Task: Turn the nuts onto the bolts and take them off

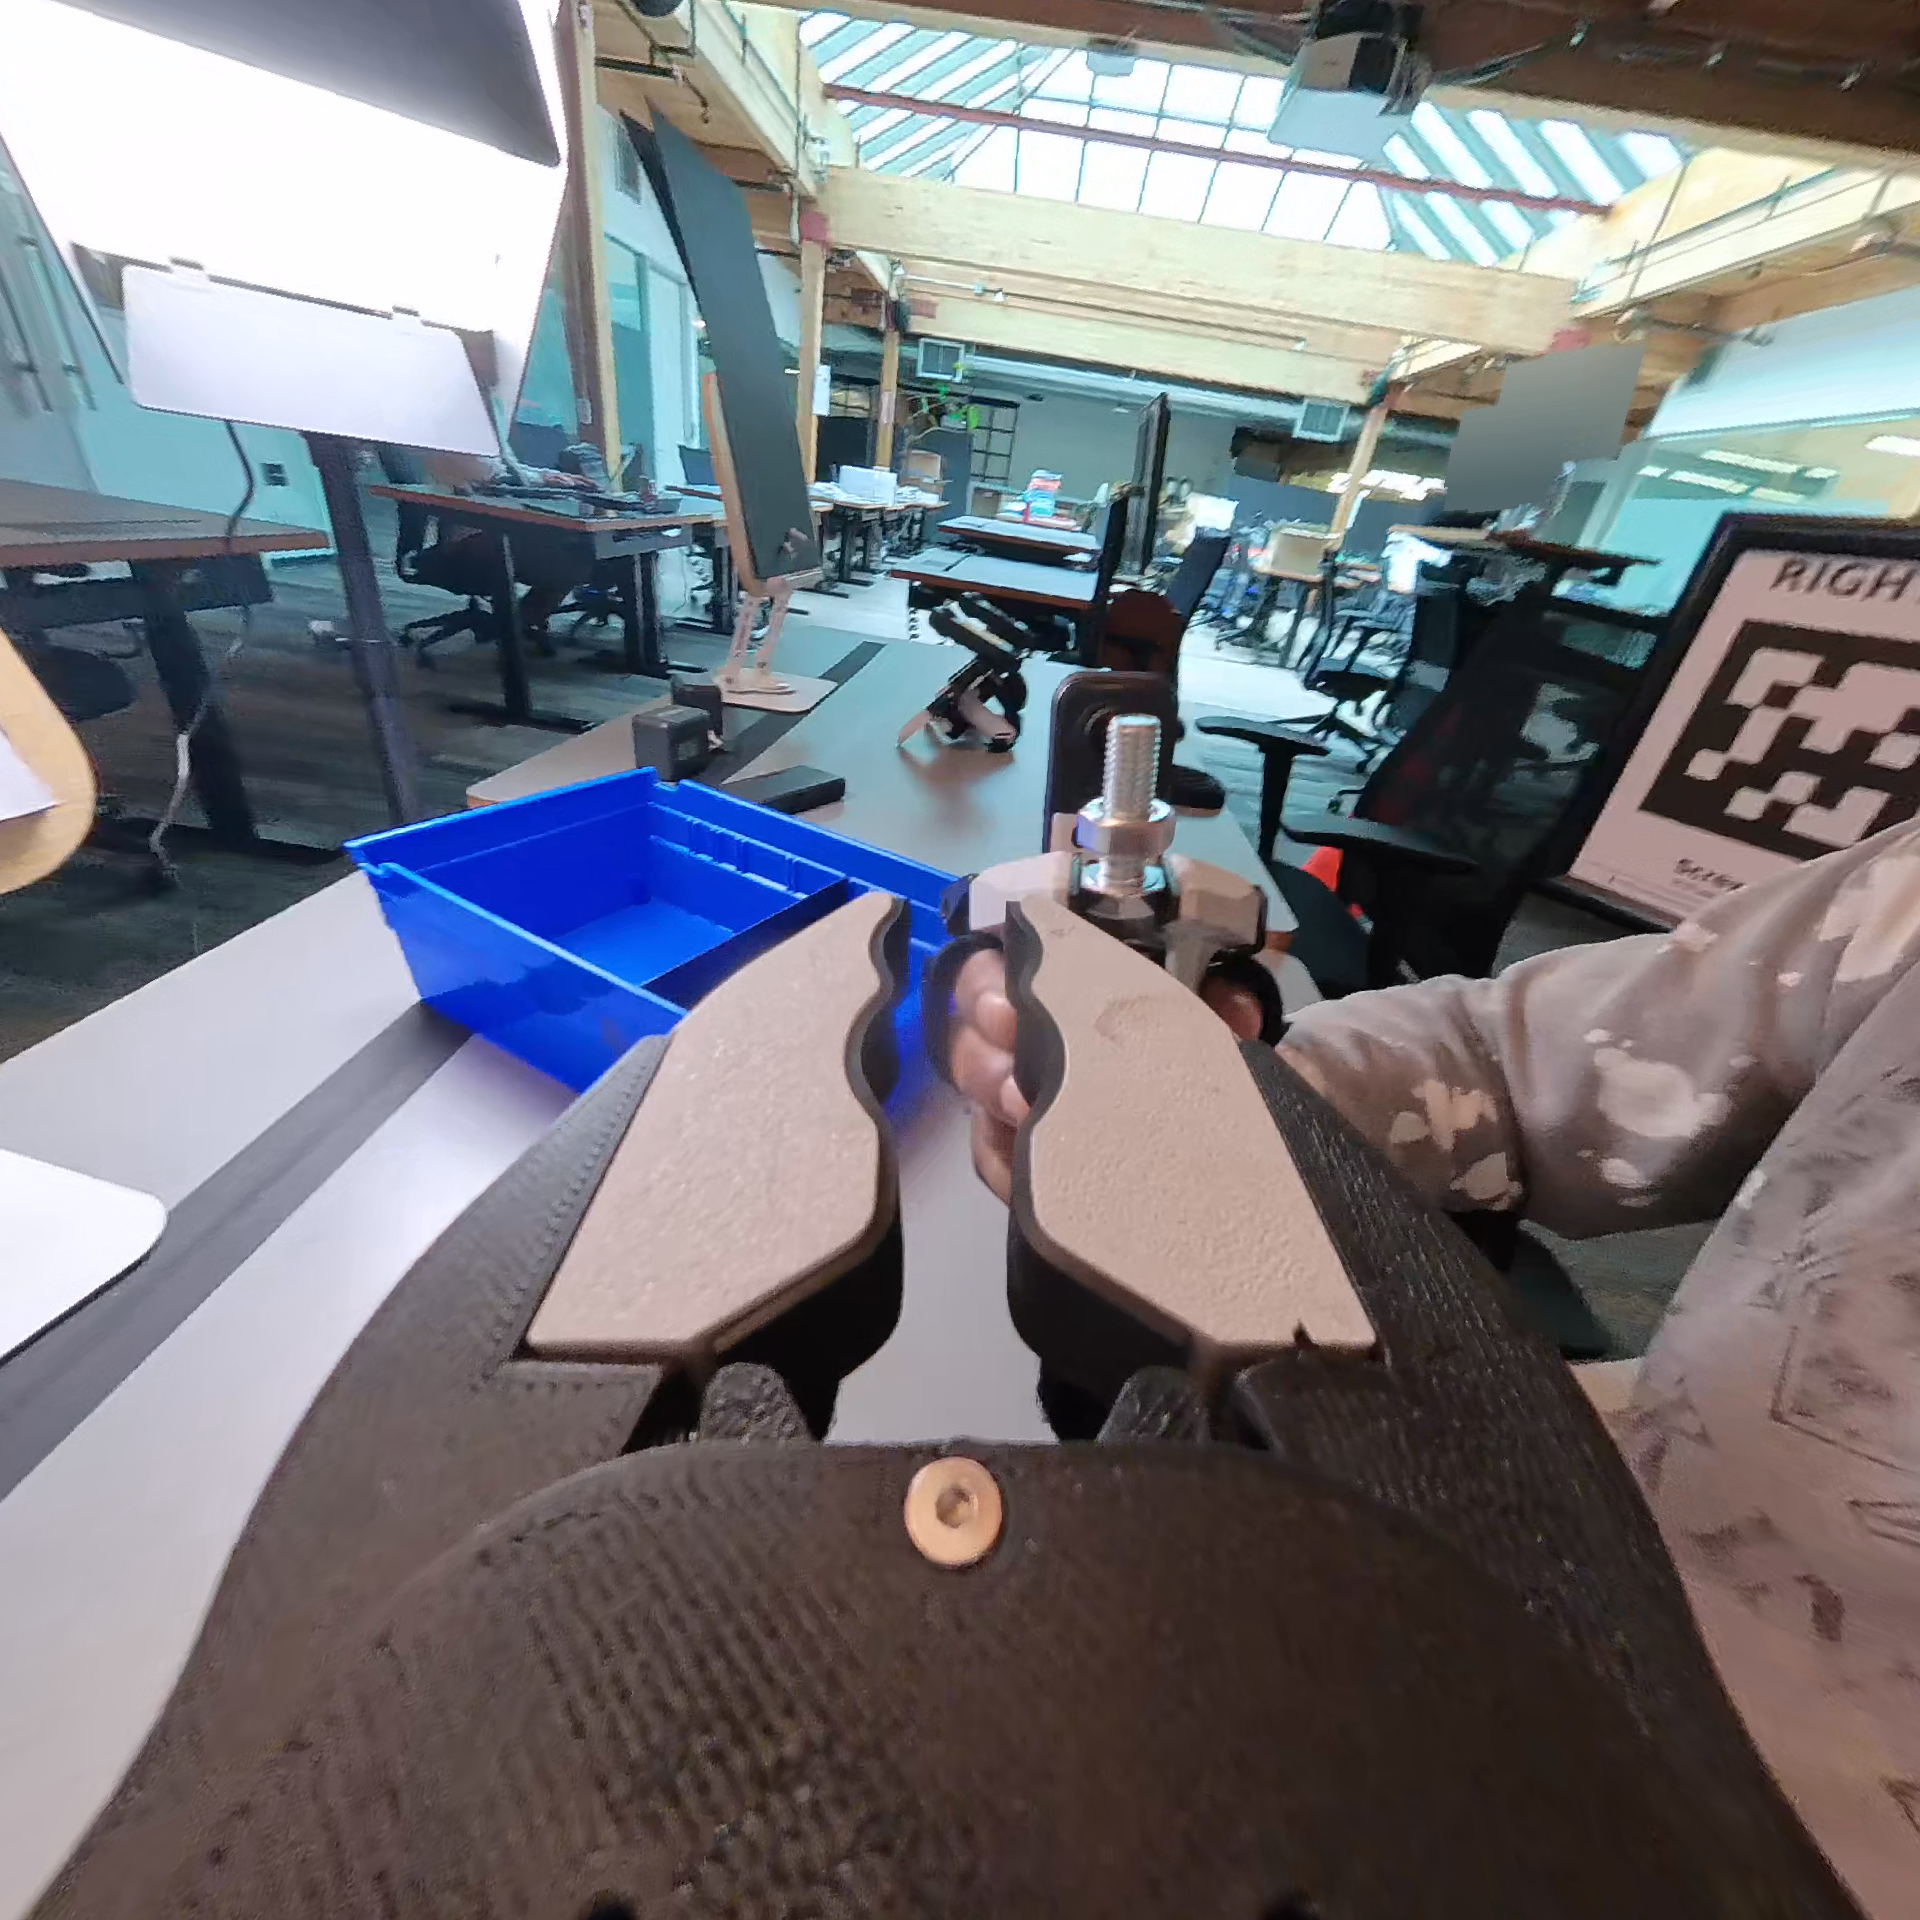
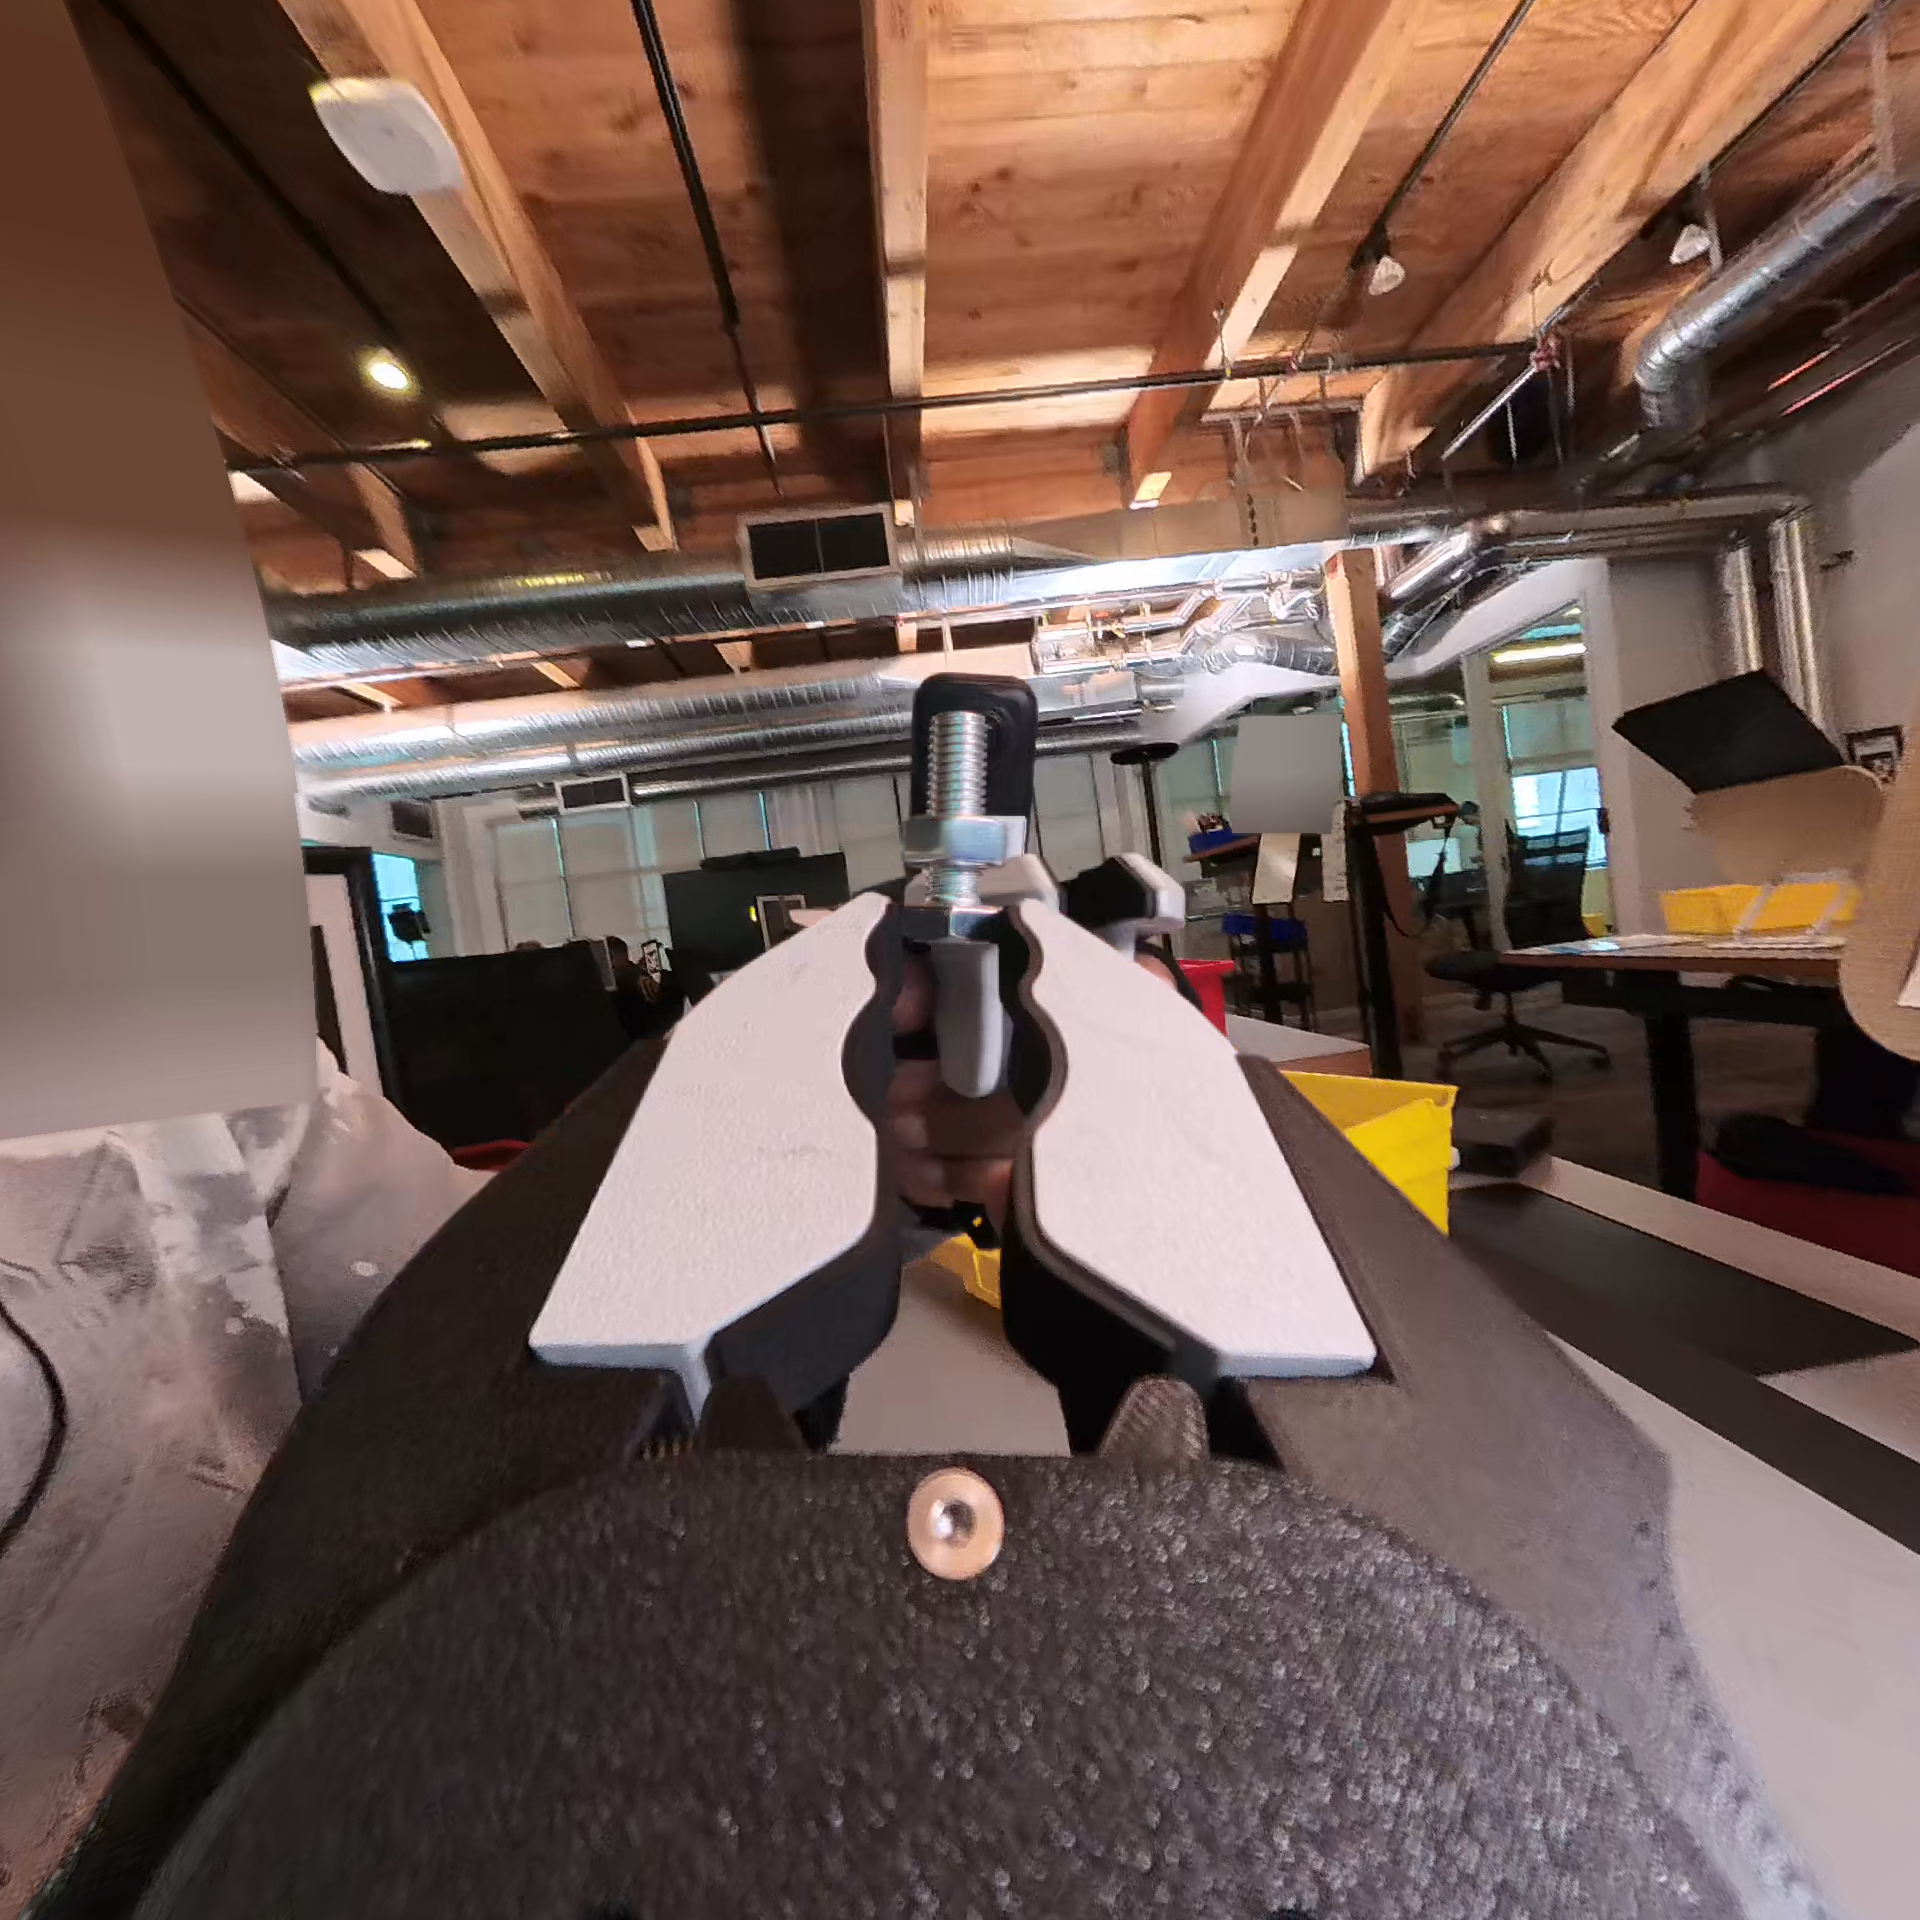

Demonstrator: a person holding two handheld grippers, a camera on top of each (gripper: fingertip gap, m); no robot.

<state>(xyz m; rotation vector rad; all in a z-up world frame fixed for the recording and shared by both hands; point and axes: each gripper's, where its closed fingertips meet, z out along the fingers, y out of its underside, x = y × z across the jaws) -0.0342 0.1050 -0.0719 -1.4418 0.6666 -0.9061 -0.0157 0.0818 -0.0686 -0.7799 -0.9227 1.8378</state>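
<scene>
A silver bolt (image 2: pixel 953 790) stands upright with a hex nut (image 2: pixel 956 840) threaded partway down it. My right gripper (image 2: pixel 954 923) is shut on the bolt's head, with the threads pointing up. In the left wrist view the bolt (image 1: pixel 1130 764) and nut (image 1: pixel 1122 831) sit just right of and beyond my left gripper (image 1: pixel 958 920). My left gripper's jaws stand a little apart with nothing between them. Its fingertips (image 2: pixel 1138 891) show just behind and right of the bolt in the right wrist view. The two grippers face each other above the table.
A blue divided bin (image 1: pixel 623 914) sits on the grey table (image 1: pixel 208 1091), left of my left gripper. A yellow bin (image 2: pixel 1371 1132) sits on the table to the right of my right gripper. A sleeved arm (image 1: pixel 1610 1091) comes in from the right. A marker board (image 1: pixel 1818 727) and an office chair (image 1: pixel 1455 810) stand behind. My two grippers' fingertips are within a few centimetres of each other.
</scene>
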